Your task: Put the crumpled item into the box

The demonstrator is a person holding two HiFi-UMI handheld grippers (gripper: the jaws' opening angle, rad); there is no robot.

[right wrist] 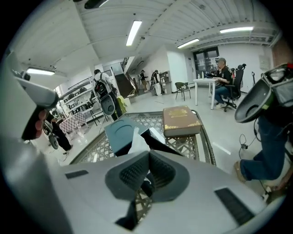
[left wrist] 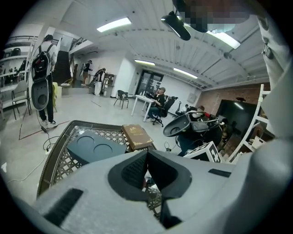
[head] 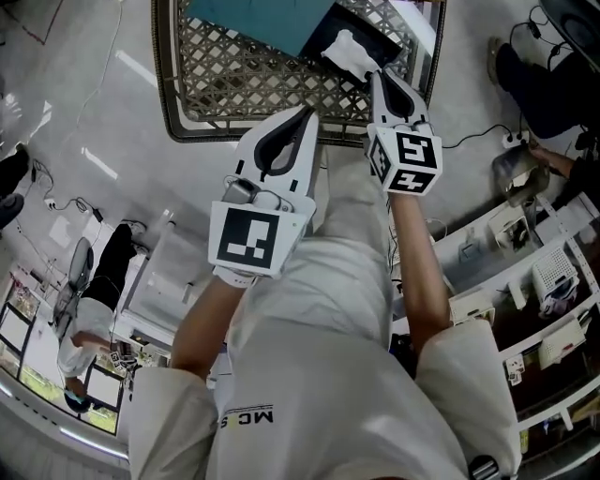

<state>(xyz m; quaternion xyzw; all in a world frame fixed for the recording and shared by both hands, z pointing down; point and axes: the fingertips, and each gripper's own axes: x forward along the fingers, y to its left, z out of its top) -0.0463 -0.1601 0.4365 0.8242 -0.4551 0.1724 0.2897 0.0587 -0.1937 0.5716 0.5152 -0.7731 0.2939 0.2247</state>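
As we look down past our arms, our left gripper [head: 302, 117] and our right gripper [head: 377, 77] both have their jaws pressed together, with nothing between them. Just past the tips of the right one, the crumpled white item [head: 349, 52] sits on the dark box [head: 326, 30] on the lattice table [head: 244, 84]. Farther back on the table lie a teal tray [right wrist: 120, 130] and a brown book [right wrist: 181, 119].

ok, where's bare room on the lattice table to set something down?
There is bare lattice between the teal block and the table rim, ahead of the left gripper. It is crowded on the right: the dark box, crumpled white item and right gripper bunch together, and the brown book lies beyond.
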